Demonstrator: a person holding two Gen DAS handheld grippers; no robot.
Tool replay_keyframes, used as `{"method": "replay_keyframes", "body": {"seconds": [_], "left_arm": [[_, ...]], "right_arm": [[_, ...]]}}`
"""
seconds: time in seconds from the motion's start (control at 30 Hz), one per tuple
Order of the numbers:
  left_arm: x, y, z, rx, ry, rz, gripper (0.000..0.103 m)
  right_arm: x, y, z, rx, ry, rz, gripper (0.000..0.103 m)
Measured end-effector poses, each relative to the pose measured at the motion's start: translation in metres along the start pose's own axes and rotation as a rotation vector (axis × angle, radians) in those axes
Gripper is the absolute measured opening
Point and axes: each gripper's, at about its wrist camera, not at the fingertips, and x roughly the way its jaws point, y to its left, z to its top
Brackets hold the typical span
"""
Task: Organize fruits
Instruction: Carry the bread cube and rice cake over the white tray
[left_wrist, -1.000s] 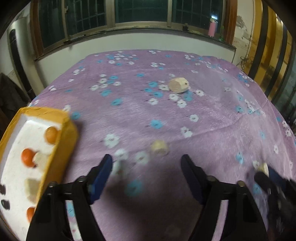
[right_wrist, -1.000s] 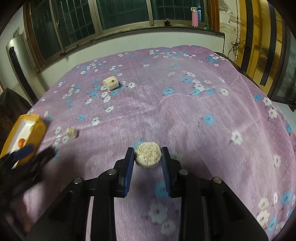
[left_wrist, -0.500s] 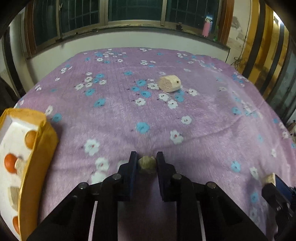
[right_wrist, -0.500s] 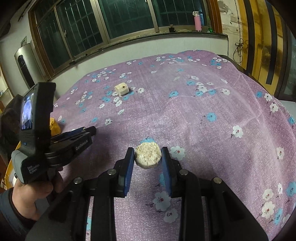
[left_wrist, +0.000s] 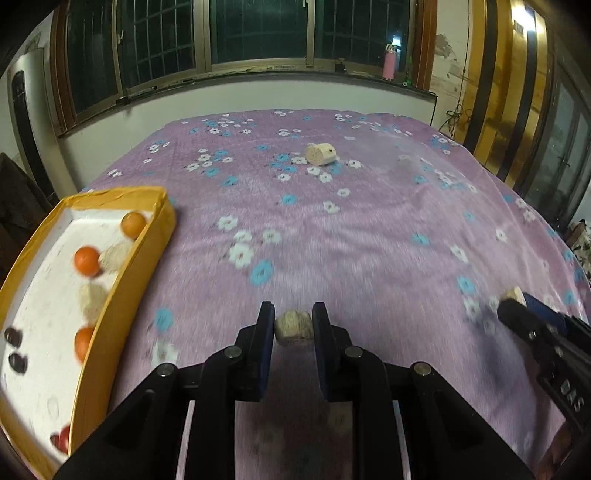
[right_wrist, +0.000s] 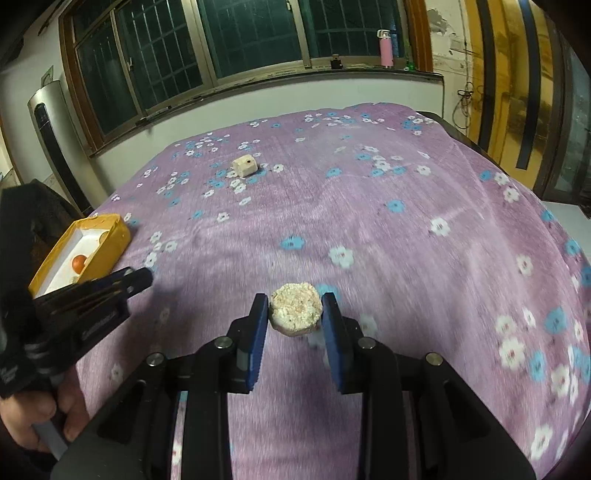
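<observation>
Beige chunk (left_wrist: 293, 328) clamped in left gripper (left_wrist: 293, 328), round cake (right_wrist: 294, 314) clamped in right gripper (right_wrist: 294, 314); carrying step, next the yellow box (left_wrist: 122, 280) left of both.

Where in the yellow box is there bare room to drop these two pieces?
The yellow box is crowded along its right wall: oranges and pale pieces. Bare white floor lies toward its left wall and between the middle oranges and the dark fruits.

Matt floral cloth (right_wrist: 406, 229); rough chunk (right_wrist: 294, 308)
</observation>
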Motion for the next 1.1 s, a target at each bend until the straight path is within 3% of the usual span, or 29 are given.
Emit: {"method": "replay_keyframes", "body": {"seconds": [0.5, 0.73, 1.1], "left_arm": [[-0.040, 0.011, -0.035, 0.026, -0.083, 0.028, 0.019], [-0.042, 0.022, -0.033, -0.010, -0.103, 0.067, 0.019], [-0.060, 0.029, -0.039, -0.015, -0.147, 0.102, 0.019]], "right_arm": [[-0.027, 0.022, -0.030, 0.003, -0.044, -0.045, 0.031], [-0.034, 0.028, -0.031, 0.020, -0.108, -0.019, 0.031], [-0.040, 0.041, -0.031, -0.023, -0.139, 0.036, 0.031]]}}
